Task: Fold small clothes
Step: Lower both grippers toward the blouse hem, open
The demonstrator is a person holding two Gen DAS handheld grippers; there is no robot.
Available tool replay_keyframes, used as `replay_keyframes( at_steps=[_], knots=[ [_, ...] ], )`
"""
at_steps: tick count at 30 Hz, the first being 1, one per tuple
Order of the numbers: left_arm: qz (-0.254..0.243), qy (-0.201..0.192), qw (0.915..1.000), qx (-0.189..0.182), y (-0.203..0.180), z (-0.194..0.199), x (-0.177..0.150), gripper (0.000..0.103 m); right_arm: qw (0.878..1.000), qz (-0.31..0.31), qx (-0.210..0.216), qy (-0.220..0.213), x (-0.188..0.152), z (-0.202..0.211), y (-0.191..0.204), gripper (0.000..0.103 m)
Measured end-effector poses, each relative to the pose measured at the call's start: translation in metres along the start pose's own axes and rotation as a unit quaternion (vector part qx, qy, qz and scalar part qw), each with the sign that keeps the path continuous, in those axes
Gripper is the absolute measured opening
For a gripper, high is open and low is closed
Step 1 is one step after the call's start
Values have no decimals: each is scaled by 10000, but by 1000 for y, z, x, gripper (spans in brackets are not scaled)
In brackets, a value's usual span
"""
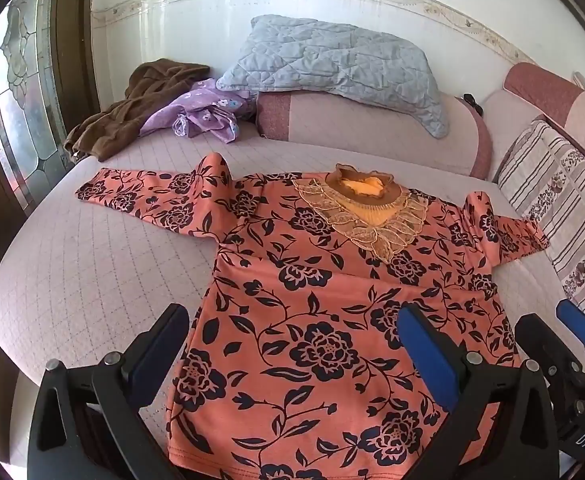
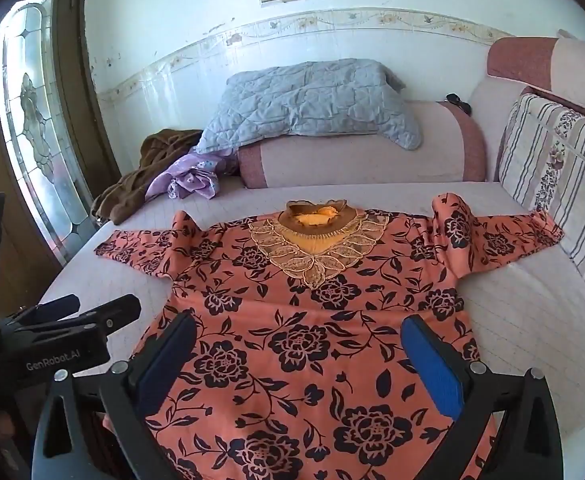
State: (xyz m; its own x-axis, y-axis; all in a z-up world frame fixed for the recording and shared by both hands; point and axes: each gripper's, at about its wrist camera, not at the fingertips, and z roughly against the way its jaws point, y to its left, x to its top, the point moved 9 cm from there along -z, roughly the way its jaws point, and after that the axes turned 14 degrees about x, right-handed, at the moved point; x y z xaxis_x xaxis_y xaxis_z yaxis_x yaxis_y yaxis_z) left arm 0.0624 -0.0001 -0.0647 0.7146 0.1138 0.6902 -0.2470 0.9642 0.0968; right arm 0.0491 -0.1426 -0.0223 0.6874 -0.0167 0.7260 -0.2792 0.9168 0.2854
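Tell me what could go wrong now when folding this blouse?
1. Both sleeves are bunched at the shoulders, so folding the blouse now may trap wrinkles.
2. The lace collar might snag on a gripper.
3. The left gripper and right gripper, both open, are close together and could collide.

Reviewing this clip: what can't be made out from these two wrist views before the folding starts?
- Hem of the floral top: cut off by the bottom edge in both views, partly behind the left tool and right tool.
- Small dark object on the bolster: too small to identify.
- Brown garment and purple garment: crumpled, type unclear.
- Person's hands: hidden behind the tools.
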Motion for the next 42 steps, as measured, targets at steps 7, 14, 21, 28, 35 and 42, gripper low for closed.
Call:
replay_keyframes(
  at_steps=[7, 14, 21, 28, 35, 42],
  knots=[
    [-45, 21, 10000, 18, -1, 0, -1, 103, 10000, -54, -56, 0, 2, -1, -5, 103],
    [-39, 58, 10000, 8, 1, -2, -1, 103, 10000, -43, -63, -6, 0, -1, -7, 103],
    [-85, 24, 9999, 50, -3, -4, -3, 103, 10000, -47, -85, 8, -1, -1, -7, 103],
    [-129, 33, 9999, 79, -4, -6, -4, 103, 9999, -93, -103, 15, -3, -1, -9, 103],
    [-142, 28, 9999, 92, -4, -7, -5, 103, 9999, -89, -118, -12, 0, -3, -11, 103],
    [-235, 100, 9995, 170, -8, -15, -6, 103, 9998, -134, -108, 30, -3, -6, -15, 103]
  ],
)
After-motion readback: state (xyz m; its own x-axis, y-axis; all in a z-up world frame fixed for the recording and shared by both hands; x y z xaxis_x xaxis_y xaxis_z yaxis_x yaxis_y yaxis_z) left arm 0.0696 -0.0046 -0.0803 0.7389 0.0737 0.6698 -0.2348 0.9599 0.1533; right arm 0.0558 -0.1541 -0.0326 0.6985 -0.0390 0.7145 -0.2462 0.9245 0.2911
